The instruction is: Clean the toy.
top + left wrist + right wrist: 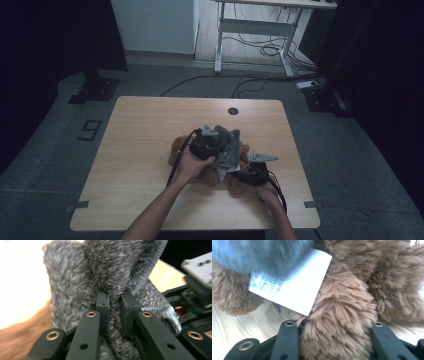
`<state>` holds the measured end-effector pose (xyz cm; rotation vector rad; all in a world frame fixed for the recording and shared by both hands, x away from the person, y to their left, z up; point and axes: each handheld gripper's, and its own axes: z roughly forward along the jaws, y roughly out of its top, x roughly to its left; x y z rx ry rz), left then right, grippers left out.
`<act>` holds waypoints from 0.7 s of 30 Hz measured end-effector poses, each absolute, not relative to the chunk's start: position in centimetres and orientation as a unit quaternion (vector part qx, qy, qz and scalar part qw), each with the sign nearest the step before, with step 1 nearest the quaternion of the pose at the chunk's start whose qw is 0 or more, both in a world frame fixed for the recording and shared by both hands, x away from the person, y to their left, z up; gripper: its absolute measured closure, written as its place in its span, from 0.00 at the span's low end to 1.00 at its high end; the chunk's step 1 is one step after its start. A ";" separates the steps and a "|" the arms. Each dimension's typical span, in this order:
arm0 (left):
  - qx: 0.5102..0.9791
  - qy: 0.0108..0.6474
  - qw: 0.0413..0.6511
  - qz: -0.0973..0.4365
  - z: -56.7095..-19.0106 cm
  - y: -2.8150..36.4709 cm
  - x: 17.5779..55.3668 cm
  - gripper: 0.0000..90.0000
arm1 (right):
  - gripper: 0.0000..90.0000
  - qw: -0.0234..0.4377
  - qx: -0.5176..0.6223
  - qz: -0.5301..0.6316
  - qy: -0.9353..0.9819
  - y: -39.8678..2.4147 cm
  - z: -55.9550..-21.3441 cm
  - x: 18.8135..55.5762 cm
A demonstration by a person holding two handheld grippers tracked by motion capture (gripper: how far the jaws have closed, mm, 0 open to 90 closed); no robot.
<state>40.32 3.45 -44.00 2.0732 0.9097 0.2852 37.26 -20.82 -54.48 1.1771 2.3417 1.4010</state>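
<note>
Pinching a fold of the grey fuzzy knitted garment (110, 272), the left gripper (114, 305) has its two black jaws drawn close together with the cloth squeezed between them. In the high view this gripper (206, 142) sits on top of the brown plush toy animal (239, 184), which lies near the middle of the light wooden table (135, 150), a little toward the person's side. I judge that the cloth is held up so that it can be pulled over the toy or off it; which of the two, I cannot tell.

The right gripper (334, 326) has its jaws on both sides of a thick brown limb of the toy, and the fur fills the gap between them, so it appears to be gripping this limb. This probably keeps the toy steady against the pull of the other hand. A white printed label (292, 282) hangs from the garment, just beside this limb. In the high view, the right gripper (255, 172) is at the toy's right side.
</note>
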 end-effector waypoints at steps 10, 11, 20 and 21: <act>0.793 0.397 0.439 0.144 -43.7 11.9 38.6 0.88 | 0.69 0.081 0.397 0.473 0.782 -20.7 -54.5 37.2; 0.793 0.397 0.436 0.152 -43.6 12.4 38.3 0.88 | 0.68 0.080 0.398 0.473 0.782 -20.8 -54.6 37.3; 0.783 0.424 0.429 0.155 -45.4 15.8 37.7 0.88 | 0.69 0.079 0.400 0.474 0.780 -20.7 -54.6 37.3; 0.783 0.426 0.426 0.157 -45.5 15.9 37.6 0.88 | 0.68 0.079 0.400 0.474 0.781 -20.7 -54.6 37.3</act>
